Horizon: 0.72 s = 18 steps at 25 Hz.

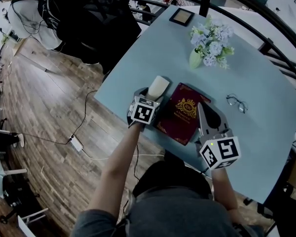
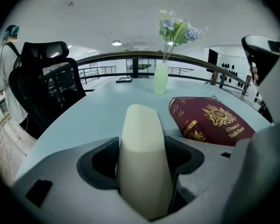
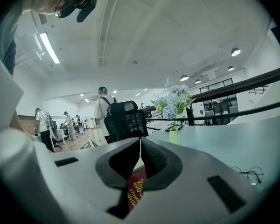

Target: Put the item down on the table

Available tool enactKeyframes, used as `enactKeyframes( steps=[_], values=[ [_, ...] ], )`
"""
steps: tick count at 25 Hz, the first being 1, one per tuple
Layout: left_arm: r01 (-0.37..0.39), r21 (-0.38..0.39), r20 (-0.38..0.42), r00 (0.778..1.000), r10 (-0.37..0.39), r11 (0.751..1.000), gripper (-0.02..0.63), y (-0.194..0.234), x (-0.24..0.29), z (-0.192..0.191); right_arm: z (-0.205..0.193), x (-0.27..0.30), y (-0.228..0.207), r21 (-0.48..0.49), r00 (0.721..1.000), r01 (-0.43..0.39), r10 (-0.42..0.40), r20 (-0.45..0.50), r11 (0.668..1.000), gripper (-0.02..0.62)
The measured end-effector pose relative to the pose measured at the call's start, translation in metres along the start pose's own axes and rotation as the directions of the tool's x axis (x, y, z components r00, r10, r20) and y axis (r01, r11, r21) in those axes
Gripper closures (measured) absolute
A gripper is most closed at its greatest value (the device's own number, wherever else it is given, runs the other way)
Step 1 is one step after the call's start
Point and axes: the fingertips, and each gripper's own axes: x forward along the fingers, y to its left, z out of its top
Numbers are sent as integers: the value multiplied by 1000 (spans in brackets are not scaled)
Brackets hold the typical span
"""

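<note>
Two jaws of my left gripper (image 1: 148, 97) are pressing on the smooth, cream-coloured item with a rounded end (image 2: 142, 139). They are closed only to its width, and its free end is pointing out toward 12 o'clock. The item is hanging low over the pale blue table (image 1: 153, 48), close to the edge at 9 o'clock, and I am not seeing whether its underside is touching the top. At its 3 o'clock, just beside it, the maroon hardback book with a gold crest (image 1: 181, 113) is lying flat. My right gripper (image 3: 141, 146) is sitting by the book's 3 o'clock edge, its jaws pinched together on nothing. The pale green vase of blue and white flowers (image 1: 197, 57) is standing well apart at 1 o'clock. I am judging that a good set-down means lowering straight until the item is resting flat, clear of the book and the table edge. Then I should be spreading the jaws slowly so it is not rolling.
</note>
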Motion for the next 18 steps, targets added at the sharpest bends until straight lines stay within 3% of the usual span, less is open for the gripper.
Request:
enactKeyframes(
  steps=[8,18],
  values=[
    [-27,14,20,999,27,1000,295,1,-4,2,1,-1,3,5,1000,-17,17,3,1000,595],
    [-107,-26,187,976,110,994,295,11,-54,42,5,0,3,7,999,-30,30,21,1000,595]
  ],
)
